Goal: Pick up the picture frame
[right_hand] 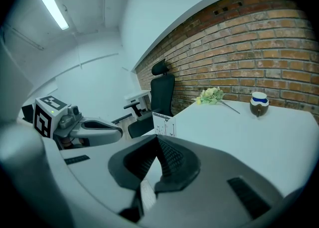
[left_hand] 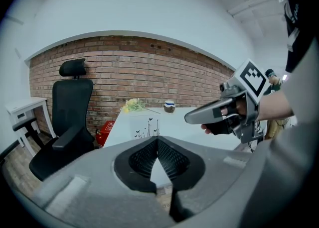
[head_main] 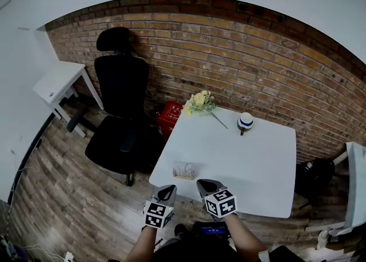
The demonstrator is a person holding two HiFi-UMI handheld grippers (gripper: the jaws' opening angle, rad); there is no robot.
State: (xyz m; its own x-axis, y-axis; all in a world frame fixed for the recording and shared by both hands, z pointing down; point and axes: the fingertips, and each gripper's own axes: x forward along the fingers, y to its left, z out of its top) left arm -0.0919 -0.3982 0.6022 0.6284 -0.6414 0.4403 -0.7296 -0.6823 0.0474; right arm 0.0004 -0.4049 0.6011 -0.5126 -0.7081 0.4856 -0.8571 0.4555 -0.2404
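Grip is empty on both sides: my left gripper (head_main: 167, 189) and my right gripper (head_main: 207, 185) each have their jaws pressed tight together on nothing, held side by side at the near edge of the white table (head_main: 257, 163). The picture frame (head_main: 184, 170) stands upright on the table close to that edge, toward its left corner, just beyond my tips and touched by neither. Yellow flowers (head_main: 199, 102) and a blue-banded cup (head_main: 245, 122) sit on the far side, well apart from it.
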